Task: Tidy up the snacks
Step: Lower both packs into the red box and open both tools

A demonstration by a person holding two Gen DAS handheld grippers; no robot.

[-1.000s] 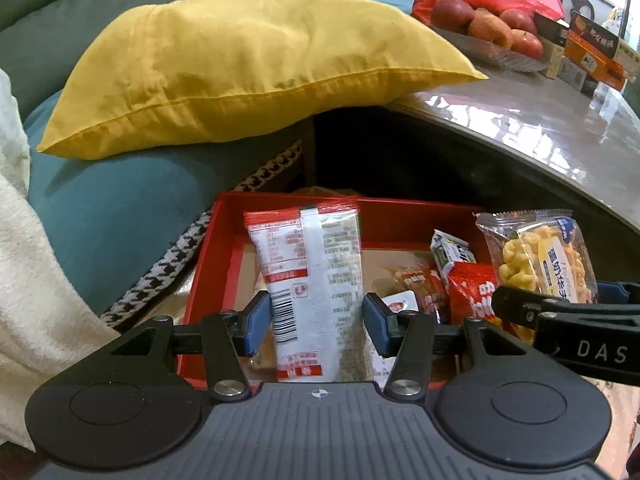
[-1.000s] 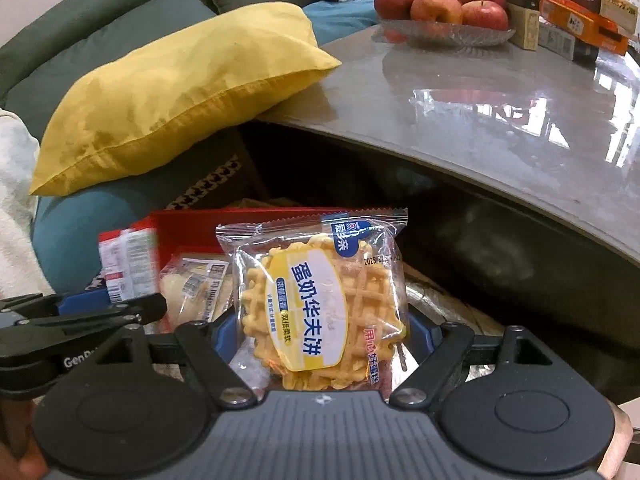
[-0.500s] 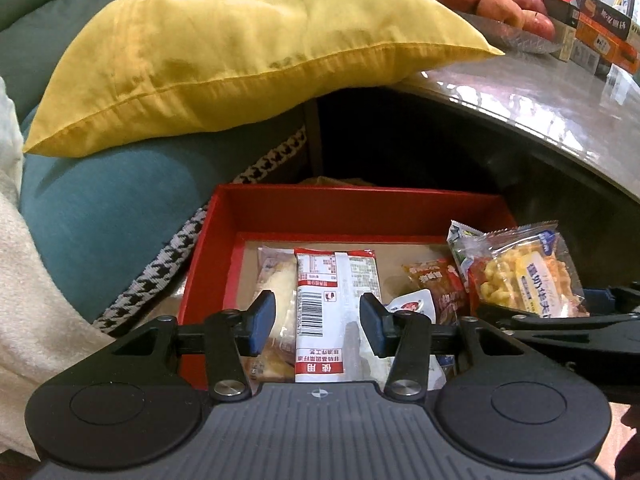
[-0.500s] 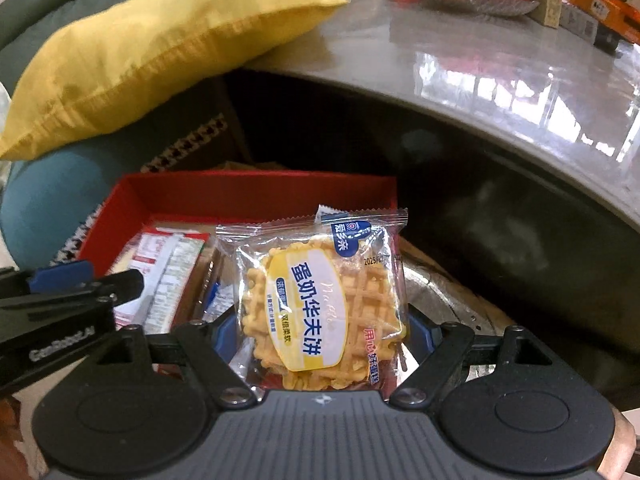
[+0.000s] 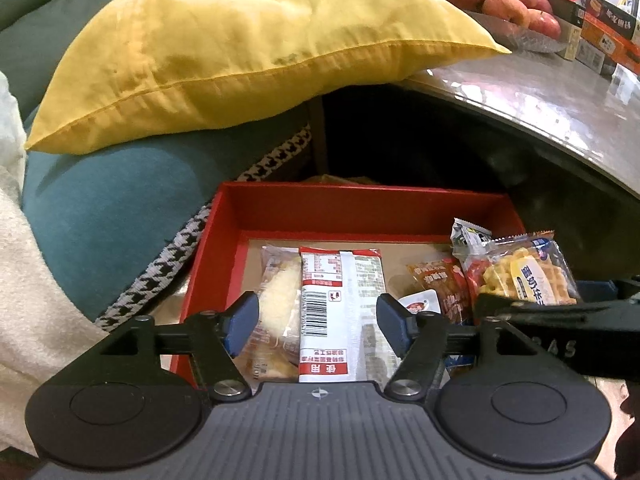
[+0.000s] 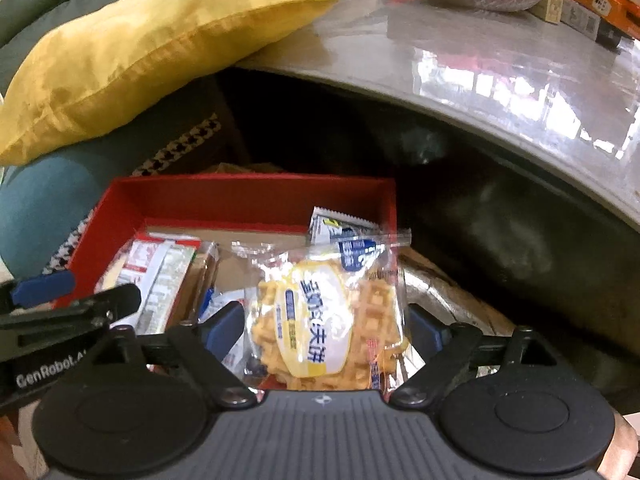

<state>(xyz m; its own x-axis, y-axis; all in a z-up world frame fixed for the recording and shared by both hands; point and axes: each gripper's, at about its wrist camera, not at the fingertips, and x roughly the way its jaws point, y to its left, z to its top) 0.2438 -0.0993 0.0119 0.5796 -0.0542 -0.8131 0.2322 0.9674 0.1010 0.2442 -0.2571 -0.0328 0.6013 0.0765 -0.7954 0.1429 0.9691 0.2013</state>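
A red box (image 5: 360,196) sits on the floor between sofa and table and holds several snack packets. A red-and-white packet (image 5: 340,292) lies flat in it beside a bread packet (image 5: 276,296). My left gripper (image 5: 319,320) hovers over that packet with its jaws opening, and the blue pads stand clear of both its sides. My right gripper (image 6: 326,328) is at the box's right end, jaws opening too. The waffle packet (image 6: 324,320) sags, blurred, between its pads, which no longer press on it. The same waffle packet (image 5: 524,276) shows at the right of the left wrist view.
A yellow pillow (image 5: 240,52) lies on a teal sofa cushion (image 5: 112,208) behind the box. A grey table (image 5: 540,96) overhangs at the right, bearing a dish of apples (image 5: 504,0) and cartons (image 5: 608,36). A cream blanket (image 5: 24,300) lies at the left.
The left gripper lowered the red-and-white packet from upright to flat in the box and let it go. The right gripper came down over the box and widened; the waffle packet tilted.
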